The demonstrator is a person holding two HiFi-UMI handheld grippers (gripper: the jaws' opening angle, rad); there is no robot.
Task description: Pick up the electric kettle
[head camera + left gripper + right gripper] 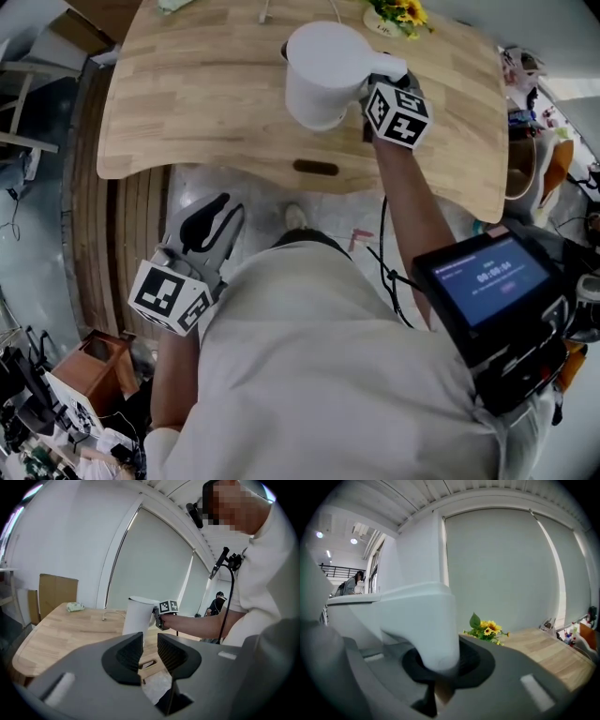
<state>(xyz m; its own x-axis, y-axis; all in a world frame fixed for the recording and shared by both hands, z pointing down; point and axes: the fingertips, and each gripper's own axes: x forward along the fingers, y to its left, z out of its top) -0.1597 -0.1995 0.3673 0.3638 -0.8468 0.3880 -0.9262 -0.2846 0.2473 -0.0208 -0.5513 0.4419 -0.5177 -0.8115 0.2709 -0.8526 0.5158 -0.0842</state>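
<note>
Right gripper (pixel 378 77) clamped on electric kettle (pixel 322 80) handle, kettle over the wooden table (pixel 187 103). Left gripper (pixel 214 223) empty, jaws slightly apart, off the table's near edge.

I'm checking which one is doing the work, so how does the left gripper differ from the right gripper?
The right gripper is shut on the handle of the white electric kettle; the left gripper has its jaws apart with nothing between them. The right gripper is over the wooden table; the left gripper hangs low beside the person, short of the table's edge. Both carry a cube with square markers.
</note>
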